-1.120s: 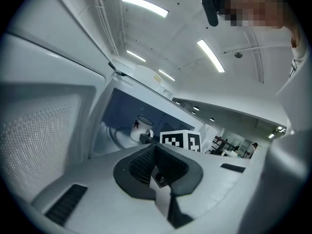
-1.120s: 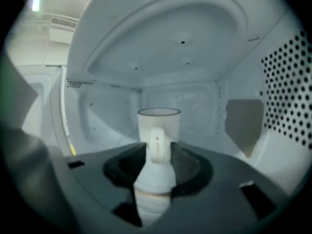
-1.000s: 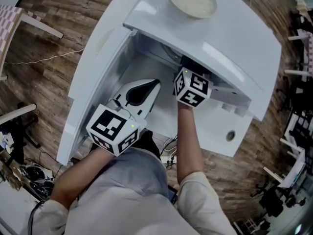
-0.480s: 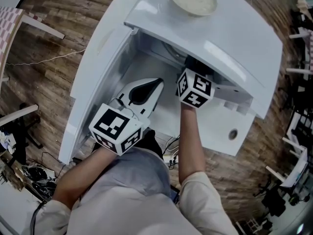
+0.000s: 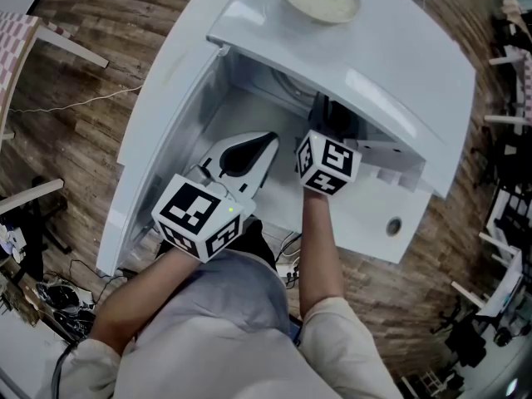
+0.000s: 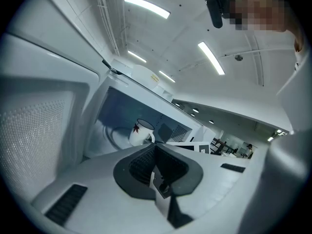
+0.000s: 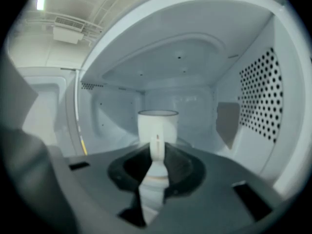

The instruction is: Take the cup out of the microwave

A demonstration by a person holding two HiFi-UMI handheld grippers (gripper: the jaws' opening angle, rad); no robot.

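Pinching the cup (image 7: 157,123) by its handle, right gripper (image 7: 156,152) just closed.

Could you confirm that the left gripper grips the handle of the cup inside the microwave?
Not quite: it is the right gripper, its jaws having just closed, that grips the handle of the cup inside the microwave, as the right gripper view shows. The left gripper holds nothing.

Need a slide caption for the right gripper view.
Right tongs, jaws just closed, grip the white cup by its handle inside the microwave.
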